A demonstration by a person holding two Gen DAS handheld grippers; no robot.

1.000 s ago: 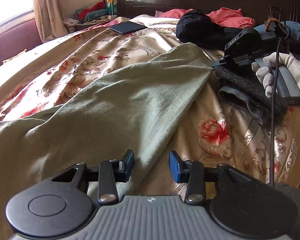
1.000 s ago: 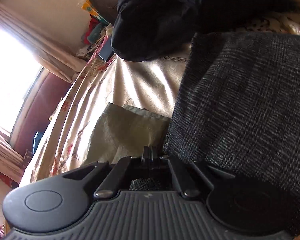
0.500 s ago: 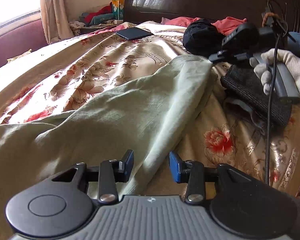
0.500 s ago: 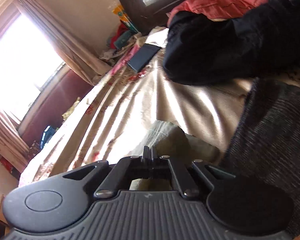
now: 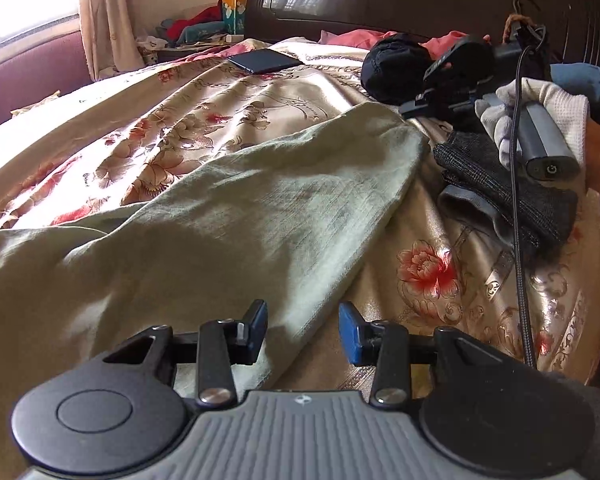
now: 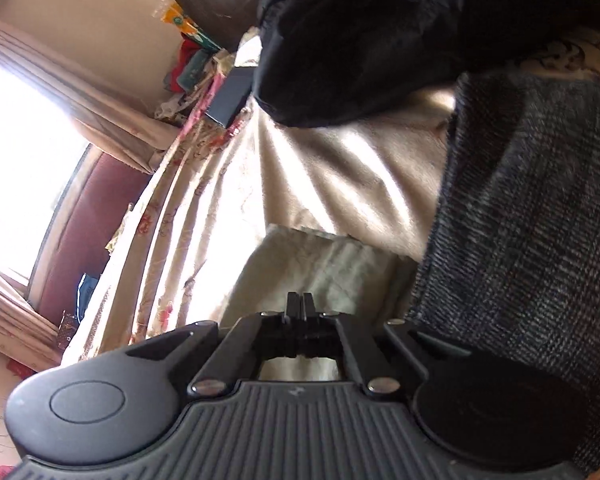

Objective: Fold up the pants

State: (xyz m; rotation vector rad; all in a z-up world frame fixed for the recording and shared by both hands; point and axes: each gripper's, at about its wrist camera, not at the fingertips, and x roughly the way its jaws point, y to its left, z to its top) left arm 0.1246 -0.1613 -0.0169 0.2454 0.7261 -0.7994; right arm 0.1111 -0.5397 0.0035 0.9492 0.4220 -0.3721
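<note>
The left hand-held gripper (image 5: 303, 330) is held partly open above the bed, with nothing gripped; the edge of the green pants (image 5: 204, 232) is seen just beyond its blue pads. Ahead and to its right, the pants' far end is pinched in the closed right hand-held gripper (image 6: 299, 304), beside a dark folded cloth (image 6: 540, 220) on the flowered bedspread (image 5: 204, 120).
</note>
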